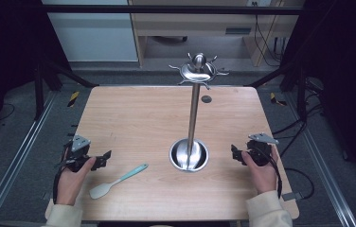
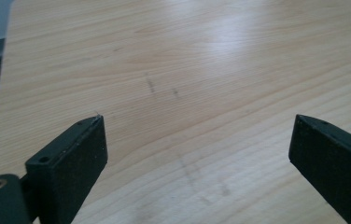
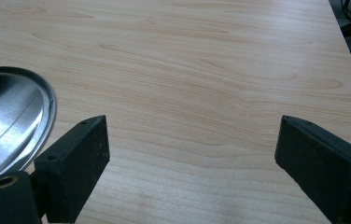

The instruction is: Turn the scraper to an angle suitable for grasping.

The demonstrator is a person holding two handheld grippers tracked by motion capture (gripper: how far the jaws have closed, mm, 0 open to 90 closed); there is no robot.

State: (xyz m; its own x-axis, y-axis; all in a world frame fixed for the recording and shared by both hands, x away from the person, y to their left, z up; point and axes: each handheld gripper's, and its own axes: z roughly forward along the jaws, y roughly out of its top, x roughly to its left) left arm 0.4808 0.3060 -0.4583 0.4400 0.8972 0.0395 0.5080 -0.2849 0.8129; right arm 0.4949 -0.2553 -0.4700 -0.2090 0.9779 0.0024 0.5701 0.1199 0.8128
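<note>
A steel utensil stand rises from a round dished base on the wooden table, with a pole topped by a ring of hooks. A spatula with a teal handle and pale blade lies flat near the front left. My left gripper rests at the table's left edge, left of the spatula, open and empty; its jaws stand wide over bare wood. My right gripper sits right of the base, open and empty, with the base rim at the left of its view.
A small dark round mark sits on the table behind the stand. Black frame bars and cables surround the table. Bare wood lies between the spatula and the base.
</note>
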